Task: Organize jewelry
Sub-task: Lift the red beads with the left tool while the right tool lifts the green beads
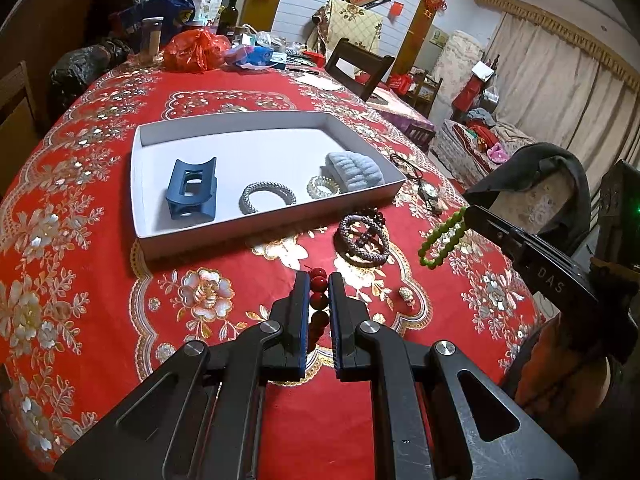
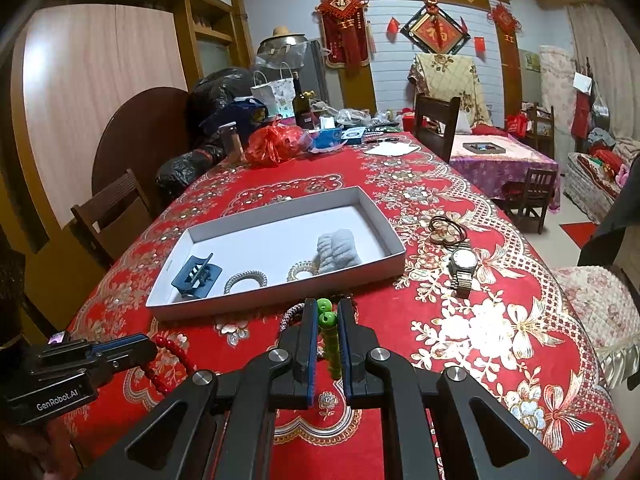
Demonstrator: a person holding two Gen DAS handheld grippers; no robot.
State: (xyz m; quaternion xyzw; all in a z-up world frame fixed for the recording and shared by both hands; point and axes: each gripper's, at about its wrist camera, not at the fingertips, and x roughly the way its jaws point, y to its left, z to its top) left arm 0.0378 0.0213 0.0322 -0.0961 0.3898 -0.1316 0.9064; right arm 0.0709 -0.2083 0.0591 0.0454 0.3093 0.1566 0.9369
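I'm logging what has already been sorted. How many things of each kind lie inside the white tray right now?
In the white tray:
Hair claw clip, dark blue: 1
Coiled hair ties, one grey and one clear: 2
Fluffy pale blue-grey piece: 1
Total: 4
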